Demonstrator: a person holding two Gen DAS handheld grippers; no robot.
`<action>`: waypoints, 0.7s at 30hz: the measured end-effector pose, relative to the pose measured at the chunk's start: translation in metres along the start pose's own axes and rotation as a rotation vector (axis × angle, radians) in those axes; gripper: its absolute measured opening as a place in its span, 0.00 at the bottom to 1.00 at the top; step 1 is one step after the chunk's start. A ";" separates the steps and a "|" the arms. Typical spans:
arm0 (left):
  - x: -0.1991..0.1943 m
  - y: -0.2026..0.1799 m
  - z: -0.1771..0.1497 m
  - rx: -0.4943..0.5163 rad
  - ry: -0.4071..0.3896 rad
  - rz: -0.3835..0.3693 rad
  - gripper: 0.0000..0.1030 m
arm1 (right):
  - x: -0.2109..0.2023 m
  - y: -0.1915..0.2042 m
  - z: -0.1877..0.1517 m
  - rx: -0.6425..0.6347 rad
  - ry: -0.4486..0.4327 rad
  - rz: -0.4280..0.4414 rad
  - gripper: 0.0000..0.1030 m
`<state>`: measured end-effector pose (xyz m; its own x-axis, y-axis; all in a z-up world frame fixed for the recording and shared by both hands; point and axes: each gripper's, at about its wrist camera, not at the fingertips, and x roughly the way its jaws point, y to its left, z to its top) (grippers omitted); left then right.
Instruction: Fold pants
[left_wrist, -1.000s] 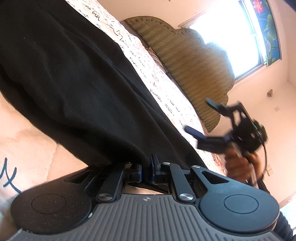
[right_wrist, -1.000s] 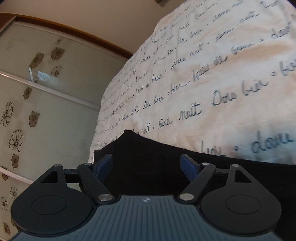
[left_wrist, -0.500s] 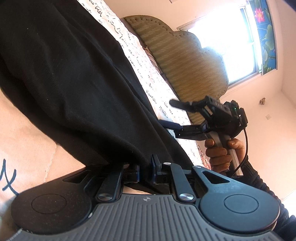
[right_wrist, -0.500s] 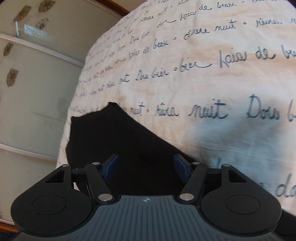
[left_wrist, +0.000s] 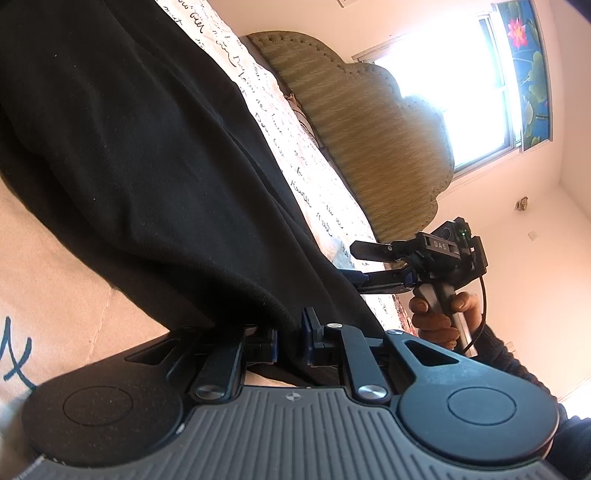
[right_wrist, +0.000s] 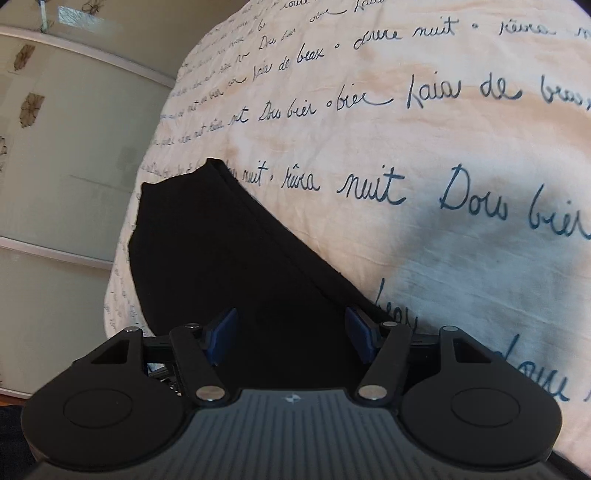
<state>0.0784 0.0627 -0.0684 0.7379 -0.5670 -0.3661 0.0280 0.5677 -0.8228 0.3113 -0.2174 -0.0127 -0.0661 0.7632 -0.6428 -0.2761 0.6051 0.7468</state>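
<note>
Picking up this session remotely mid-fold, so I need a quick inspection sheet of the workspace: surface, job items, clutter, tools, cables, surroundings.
Surface: bedspread, cream with dark script lettering, lightly wrinkled.
Job's things: black pants spread on the bedspread; one end reaches the bed's edge in the right wrist view.
Clutter: nothing seen.
Tools: left tool shut on a pants edge; right tool open, pads either side of the pants fabric, not gripping.
Cables: a black cable hangs from the right tool's handle.
Surroundings: green headboard, bright window, wardrobe doors with flower motifs.
</note>
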 end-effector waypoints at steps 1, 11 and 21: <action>0.000 -0.001 0.000 0.001 0.000 0.001 0.22 | 0.003 -0.001 -0.001 0.007 0.007 0.049 0.63; -0.001 -0.005 -0.001 0.006 -0.003 0.005 0.22 | 0.009 -0.007 0.006 -0.002 -0.045 0.245 0.60; -0.001 -0.006 -0.002 0.004 -0.005 0.003 0.22 | 0.020 -0.006 0.005 -0.081 -0.002 0.122 0.05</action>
<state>0.0758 0.0588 -0.0638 0.7410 -0.5623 -0.3670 0.0282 0.5721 -0.8197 0.3163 -0.2043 -0.0288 -0.1015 0.8304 -0.5479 -0.3422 0.4880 0.8030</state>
